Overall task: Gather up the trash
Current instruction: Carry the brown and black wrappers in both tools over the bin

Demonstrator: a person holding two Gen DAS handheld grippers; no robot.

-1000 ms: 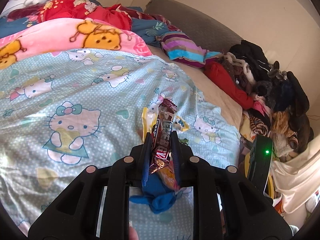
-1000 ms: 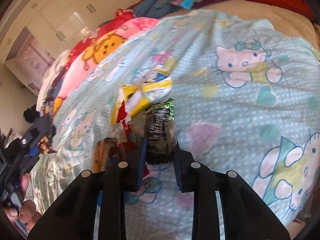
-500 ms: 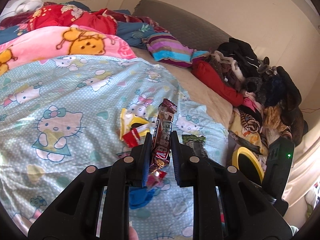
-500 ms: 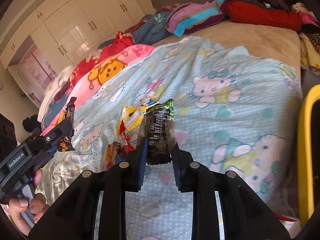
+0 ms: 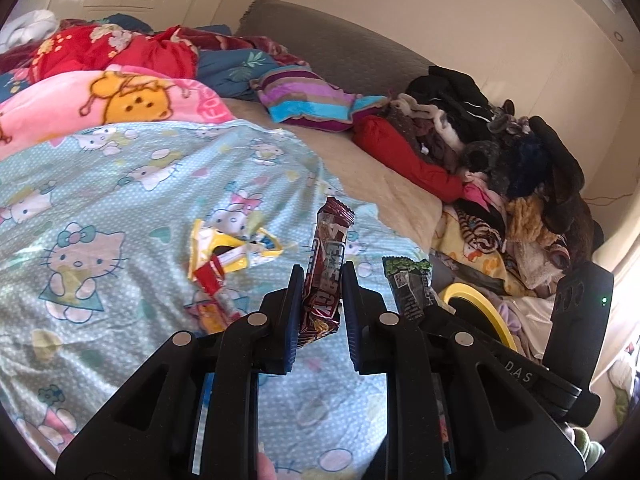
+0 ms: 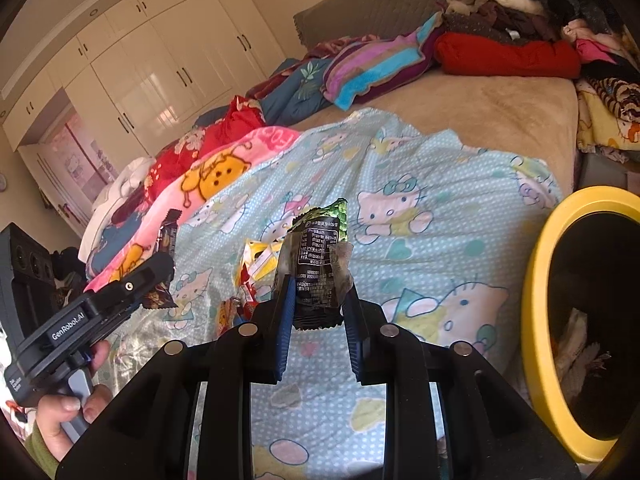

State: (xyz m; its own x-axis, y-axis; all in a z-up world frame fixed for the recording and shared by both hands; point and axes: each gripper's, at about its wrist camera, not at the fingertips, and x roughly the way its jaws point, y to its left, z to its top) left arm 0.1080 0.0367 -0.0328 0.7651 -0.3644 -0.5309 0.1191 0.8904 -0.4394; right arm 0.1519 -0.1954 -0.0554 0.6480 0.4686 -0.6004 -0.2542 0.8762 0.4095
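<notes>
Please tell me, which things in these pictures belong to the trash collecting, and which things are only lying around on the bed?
Belong to the job:
- brown wrapper in the left tongs
- black-green wrapper in the right tongs
- yellow and red wrappers on the blue cartoon sheet
- yellow-rimmed bin

Only lying about:
- pink blanket
- striped pillow
- clothes pile

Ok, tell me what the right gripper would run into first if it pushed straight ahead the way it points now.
Probably the Hello Kitty blanket on the bed: the right gripper, shut on a black-and-green wrapper, points down at bare blanket just right of the yellow wrappers. Depth is uncertain; the yellow-rimmed bin sits off right.
</notes>
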